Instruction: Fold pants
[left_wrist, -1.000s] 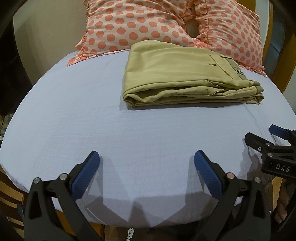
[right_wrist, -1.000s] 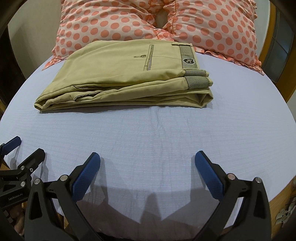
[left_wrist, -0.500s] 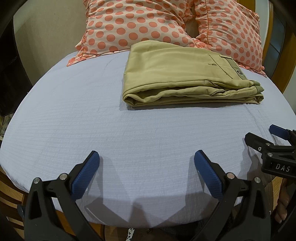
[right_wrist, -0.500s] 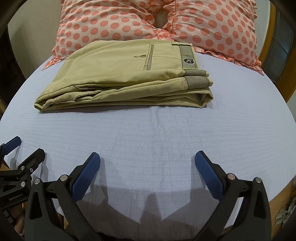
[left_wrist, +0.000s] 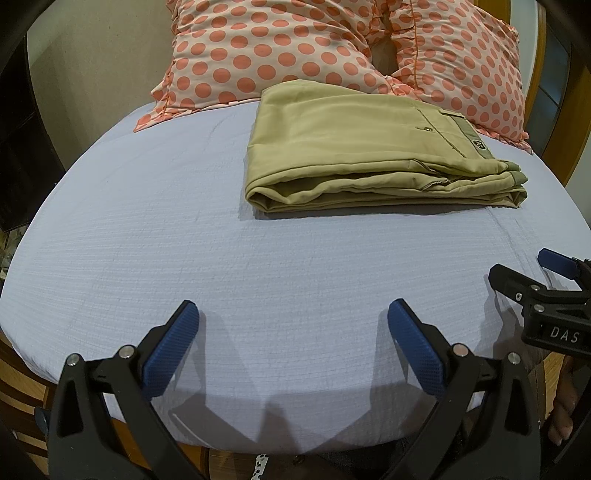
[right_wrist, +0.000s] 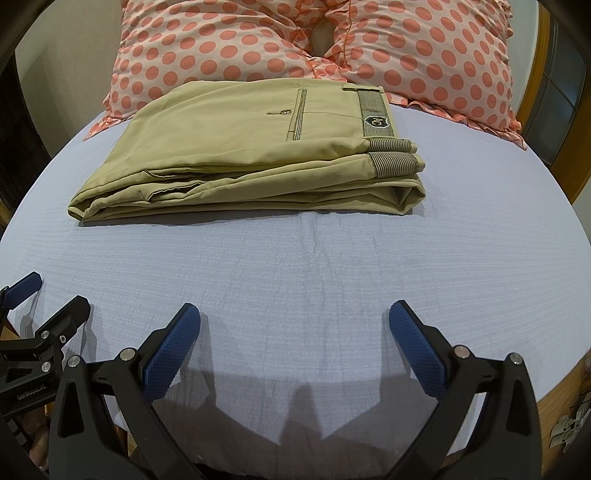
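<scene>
Khaki pants (left_wrist: 369, 147) lie folded in a flat stack on the pale blue bed sheet, near the pillows; they also show in the right wrist view (right_wrist: 251, 155), waistband to the right. My left gripper (left_wrist: 293, 314) is open and empty, low over the sheet near the bed's front edge, well short of the pants. My right gripper (right_wrist: 295, 314) is open and empty too, beside the left one. Each gripper shows at the edge of the other's view: the right one (left_wrist: 543, 273) and the left one (right_wrist: 33, 299).
Two polka-dot pillows (left_wrist: 280, 48) (right_wrist: 424, 51) lean at the head of the bed behind the pants. The bed sheet (left_wrist: 184, 240) spreads between the grippers and the pants. A wooden bed frame (right_wrist: 554, 398) shows at the lower edges.
</scene>
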